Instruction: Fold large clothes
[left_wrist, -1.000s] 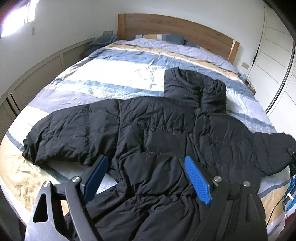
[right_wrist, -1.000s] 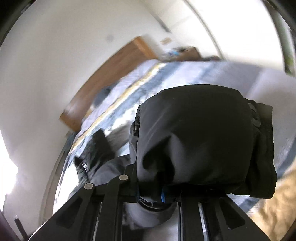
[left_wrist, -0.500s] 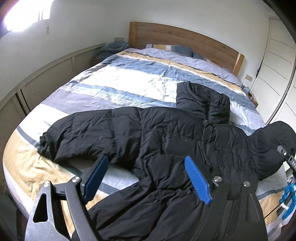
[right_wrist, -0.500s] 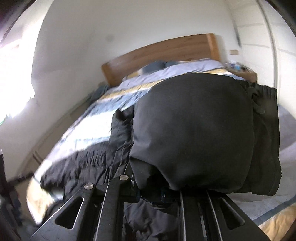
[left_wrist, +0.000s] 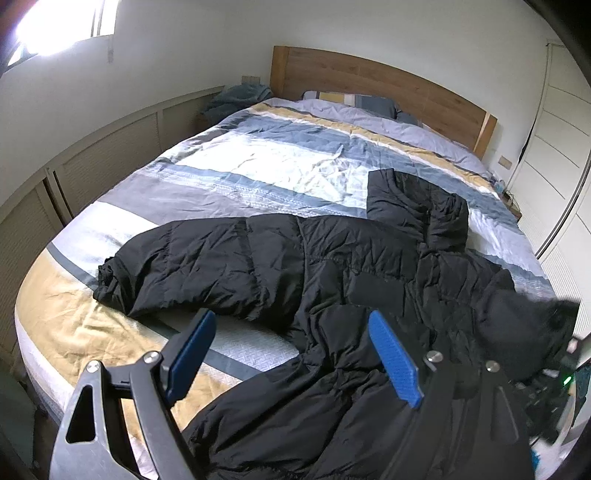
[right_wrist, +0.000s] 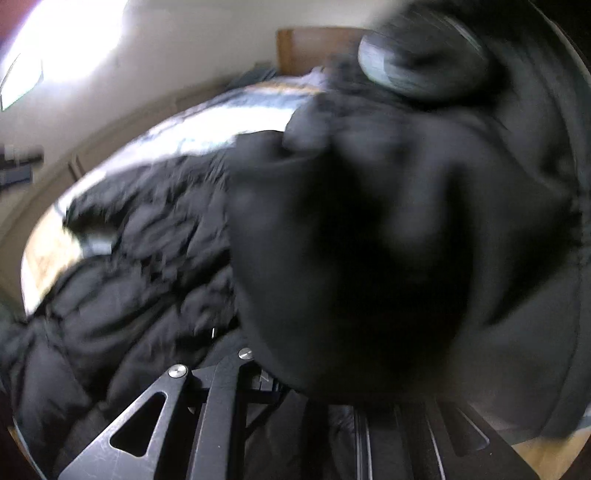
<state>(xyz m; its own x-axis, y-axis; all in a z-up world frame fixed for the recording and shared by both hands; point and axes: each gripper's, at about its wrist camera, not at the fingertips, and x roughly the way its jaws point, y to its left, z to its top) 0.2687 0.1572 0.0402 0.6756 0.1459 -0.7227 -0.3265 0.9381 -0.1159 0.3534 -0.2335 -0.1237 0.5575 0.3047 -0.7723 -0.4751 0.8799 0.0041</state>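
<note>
A black puffer jacket (left_wrist: 332, 280) lies spread across the striped bed (left_wrist: 258, 173). Its left sleeve (left_wrist: 177, 266) stretches out to the left and its hood (left_wrist: 417, 206) points toward the headboard. My left gripper (left_wrist: 290, 321) hovers open above the jacket's lower body, with nothing between its blue pads (left_wrist: 395, 362). My right gripper (right_wrist: 314, 387) is shut on the end of the right sleeve (right_wrist: 369, 240), which bulges over its fingertips and hides them in the blurred right wrist view. In the left wrist view that lifted sleeve (left_wrist: 517, 332) hangs over the jacket's right side.
A wooden headboard (left_wrist: 369, 81) and pillows (left_wrist: 354, 101) are at the far end. Low panelled cabinets (left_wrist: 92, 155) run along the left wall. White wardrobe doors (left_wrist: 554, 155) stand close to the bed's right side. The upper half of the bed shows only the bedcover.
My right gripper has rolled and carried the sleeve from beyond the bed's right side inward over the jacket's body. My left gripper has drawn back and up a little, still open.
</note>
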